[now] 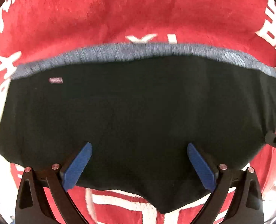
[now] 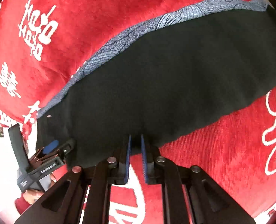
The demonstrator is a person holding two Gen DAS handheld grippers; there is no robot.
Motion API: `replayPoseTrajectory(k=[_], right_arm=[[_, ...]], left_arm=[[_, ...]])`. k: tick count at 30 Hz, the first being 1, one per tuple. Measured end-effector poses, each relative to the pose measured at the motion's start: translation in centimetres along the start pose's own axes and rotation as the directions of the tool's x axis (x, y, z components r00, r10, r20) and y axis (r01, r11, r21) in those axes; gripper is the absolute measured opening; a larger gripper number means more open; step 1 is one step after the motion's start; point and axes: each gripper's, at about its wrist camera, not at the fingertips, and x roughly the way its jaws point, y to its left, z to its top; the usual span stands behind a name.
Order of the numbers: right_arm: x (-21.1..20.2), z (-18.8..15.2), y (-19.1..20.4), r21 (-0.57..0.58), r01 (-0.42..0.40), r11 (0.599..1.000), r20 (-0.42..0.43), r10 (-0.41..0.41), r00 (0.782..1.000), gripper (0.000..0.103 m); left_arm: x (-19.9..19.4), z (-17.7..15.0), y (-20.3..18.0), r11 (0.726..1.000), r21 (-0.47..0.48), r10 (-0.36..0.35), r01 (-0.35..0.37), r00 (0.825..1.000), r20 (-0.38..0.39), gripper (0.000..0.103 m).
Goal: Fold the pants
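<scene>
Black pants (image 1: pixel 138 112): soft, limp, light; left gripper (image 1: pixel 139 160) spread wide above them, right gripper (image 2: pixel 136 145) nearly pressed together, apparently pinching the near hem—grab edges.

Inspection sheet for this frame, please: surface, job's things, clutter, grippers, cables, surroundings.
Surface: red blanket with white lettering.
Job's things: dark pants lying flat, blue patterned waistband along the far edge, small label near one corner.
Clutter: nothing seen.
Grippers: left gripper open above the pants, nothing between its pads; right gripper nearly shut at the pants' near edge; whether it pinches cloth cannot be told.
Cables: nothing seen.
Surroundings: a person's hand on the left gripper's handle.
</scene>
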Motion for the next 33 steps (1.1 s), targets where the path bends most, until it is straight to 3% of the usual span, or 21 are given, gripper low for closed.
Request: replayPoseTrajectory(k=[1,3,5,9,13,14,17,22,26,29,33], right_arm=[[-0.4,0.6,0.4,-0.014,-0.008,1.000,0.011,0.008,1.000,0.015],[-1.2,2.4,1.4,-0.072,-0.010,0.997,0.054,0.013,0.998,0.032],[-1.1,4.3,2.3,-0.111,0.003,0.994,0.074,0.005,0.997,0.042],[0.9,8.1,4.2,-0.173,0.014,0.985,0.081,0.000,0.997,0.041],[3.8,10.6,3.6,-0.191,0.049,0.980,0.036,-0.043,0.998,0.032],[3.9,10.9,3.1,-0.195,0.060,0.979,0.044,-0.052,0.998,0.025],[2.2,11.4,0.7,-0.187,0.097,0.977,0.106,-0.078,0.991,0.020],[-1.6,13.4,-5.7,-0.115,0.248,0.962,0.192,-0.223,0.956,0.022],[-5.1,14.6,-11.8,-0.040,0.418,0.907,0.263,-0.394,0.880,0.022],[-6.8,15.2,-14.9,0.011,0.345,0.939,0.250,-0.337,0.908,0.021],[-9.2,14.1,-14.8,0.043,0.304,0.952,0.237,-0.306,0.922,0.040]], left_arm=[[-0.6,0.8,-0.2,1.000,-0.005,-0.004,0.005,1.000,0.031,0.102],[-1.5,2.8,-0.8,1.000,-0.018,-0.020,0.022,0.997,0.076,0.102],[-1.5,5.2,-1.9,0.999,-0.030,-0.030,0.033,0.995,0.095,0.102],[0.4,9.3,-4.4,0.999,-0.041,0.029,-0.024,0.992,0.119,0.102],[3.5,10.3,-4.7,0.992,-0.083,0.097,-0.093,0.994,0.055,0.103],[3.9,10.2,-4.3,0.991,-0.113,0.074,-0.068,0.996,0.052,0.103],[3.7,9.1,-3.2,0.986,-0.163,0.033,-0.022,0.997,0.065,0.103],[3.1,7.6,-3.2,0.990,-0.138,0.055,-0.042,0.994,0.091,0.103],[2.7,7.5,-4.7,0.991,-0.114,0.082,-0.069,0.990,0.112,0.103],[2.5,7.7,-5.4,0.990,-0.110,0.094,-0.082,0.989,0.112,0.103],[0.9,8.4,-7.6,0.988,-0.094,0.132,-0.125,0.989,0.069,0.103]])
